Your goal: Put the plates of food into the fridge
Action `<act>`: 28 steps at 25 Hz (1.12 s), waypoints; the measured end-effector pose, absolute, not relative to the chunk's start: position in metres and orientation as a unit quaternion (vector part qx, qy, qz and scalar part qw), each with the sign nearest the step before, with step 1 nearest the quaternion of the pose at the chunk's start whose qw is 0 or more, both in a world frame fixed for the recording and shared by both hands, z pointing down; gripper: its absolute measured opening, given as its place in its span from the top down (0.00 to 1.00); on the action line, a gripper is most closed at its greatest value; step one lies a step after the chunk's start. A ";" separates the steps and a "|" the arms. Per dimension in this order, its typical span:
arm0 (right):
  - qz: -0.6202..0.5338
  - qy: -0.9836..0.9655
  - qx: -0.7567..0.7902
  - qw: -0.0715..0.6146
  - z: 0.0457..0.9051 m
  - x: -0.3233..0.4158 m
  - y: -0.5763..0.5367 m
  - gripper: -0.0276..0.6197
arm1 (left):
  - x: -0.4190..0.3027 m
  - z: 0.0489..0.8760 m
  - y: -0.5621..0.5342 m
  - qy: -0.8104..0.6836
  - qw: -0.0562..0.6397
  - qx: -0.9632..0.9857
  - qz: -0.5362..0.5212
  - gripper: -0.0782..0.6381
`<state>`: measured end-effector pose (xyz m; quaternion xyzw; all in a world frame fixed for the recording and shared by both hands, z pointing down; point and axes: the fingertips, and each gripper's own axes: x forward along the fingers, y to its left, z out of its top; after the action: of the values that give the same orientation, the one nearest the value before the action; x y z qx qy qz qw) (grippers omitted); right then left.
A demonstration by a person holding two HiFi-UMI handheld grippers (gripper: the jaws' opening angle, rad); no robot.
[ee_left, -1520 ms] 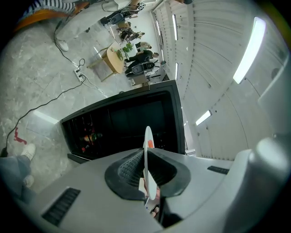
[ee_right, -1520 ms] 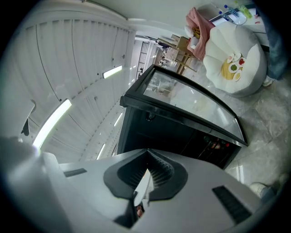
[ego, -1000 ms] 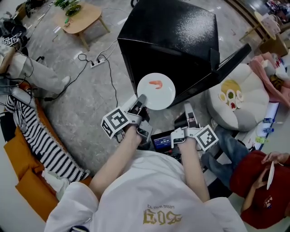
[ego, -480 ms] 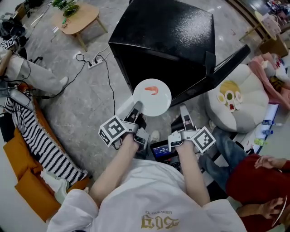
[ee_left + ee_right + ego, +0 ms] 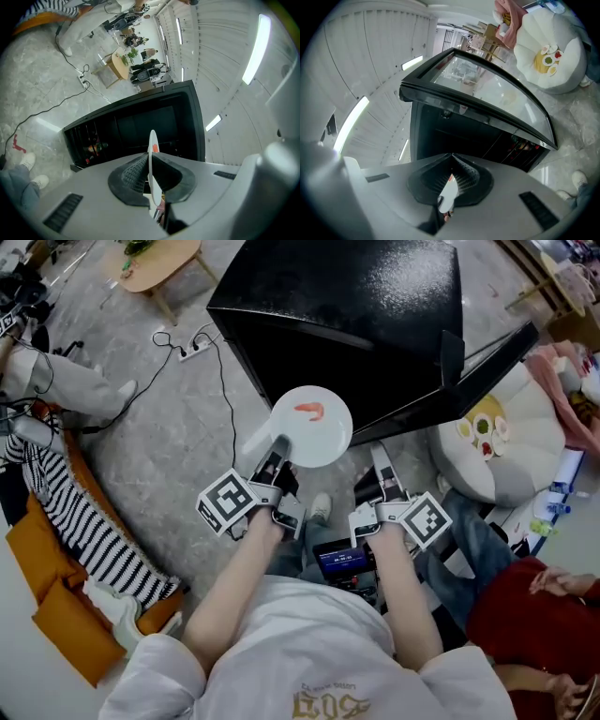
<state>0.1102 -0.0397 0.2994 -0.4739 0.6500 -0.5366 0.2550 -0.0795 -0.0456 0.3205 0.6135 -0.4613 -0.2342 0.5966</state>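
A white plate [image 5: 311, 426] with one orange shrimp [image 5: 309, 411] on it hangs in front of the black fridge [image 5: 356, 306]. My left gripper [image 5: 278, 448] is shut on the plate's near rim. In the left gripper view the plate [image 5: 153, 154] stands edge-on between the pads, facing the dark open fridge interior [image 5: 136, 131]. My right gripper [image 5: 377, 457] is to the right of the plate and apart from it, jaws together. In the right gripper view a white sliver shows where the jaws meet. The open glass door [image 5: 497, 93] juts out at the right.
A white flower-shaped cushion [image 5: 492, 456] lies right of the fridge, and a person in red [image 5: 534, 624] sits beyond it. Cables and a power strip [image 5: 192, 351] cross the floor at left, near a seated person's leg [image 5: 66, 390]. A low wooden table [image 5: 159, 263] stands far left.
The plate in my left gripper has shifted slightly left and toward the fridge front. My right gripper stays beside it, and the fridge fills more of the view.
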 end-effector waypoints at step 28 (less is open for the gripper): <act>-0.548 0.676 -0.439 0.224 0.361 0.094 -0.056 0.94 | -0.082 0.386 -0.055 -0.488 0.601 0.585 -0.243 0.87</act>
<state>0.0937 -0.0560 0.3613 -0.4395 0.6756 -0.5480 0.2238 -0.0820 -0.0547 0.3855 0.5847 -0.4877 -0.2431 0.6010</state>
